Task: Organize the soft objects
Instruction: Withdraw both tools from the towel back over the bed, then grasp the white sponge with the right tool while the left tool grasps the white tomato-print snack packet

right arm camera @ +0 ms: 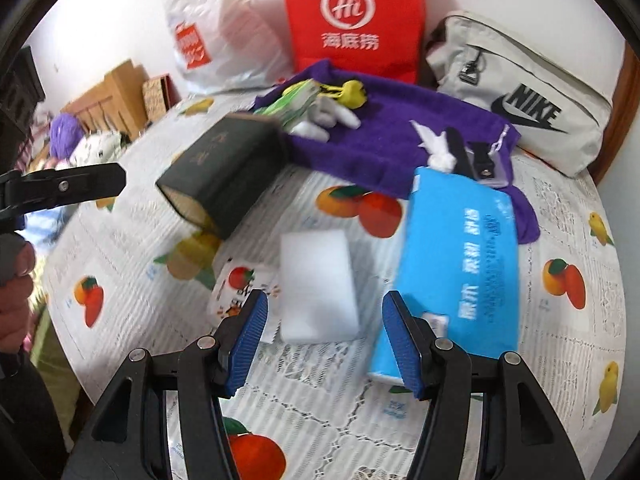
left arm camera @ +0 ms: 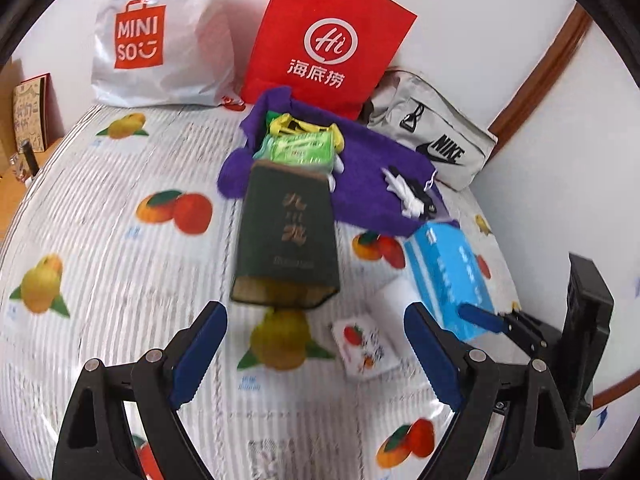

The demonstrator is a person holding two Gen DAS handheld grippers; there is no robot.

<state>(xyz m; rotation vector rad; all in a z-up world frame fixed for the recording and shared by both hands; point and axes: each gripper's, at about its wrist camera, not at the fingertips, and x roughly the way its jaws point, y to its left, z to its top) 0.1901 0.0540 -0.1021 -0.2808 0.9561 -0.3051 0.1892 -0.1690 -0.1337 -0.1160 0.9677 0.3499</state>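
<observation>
Both sets of jaws stand open and empty. The right gripper [right arm camera: 324, 336] hovers over the white sponge [right arm camera: 318, 286], with the blue pack [right arm camera: 460, 264] just right of it; closing off-centre could snag that pack. The left gripper [left arm camera: 316, 354], near the dark box [left arm camera: 286, 236], could knock it.

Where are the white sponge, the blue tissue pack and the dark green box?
white sponge [right arm camera: 318, 286], right wrist view, middle of its top face
blue tissue pack [right arm camera: 460, 264], right wrist view, middle of its printed front
dark green box [left arm camera: 286, 236], left wrist view, middle of its lettered face
</observation>
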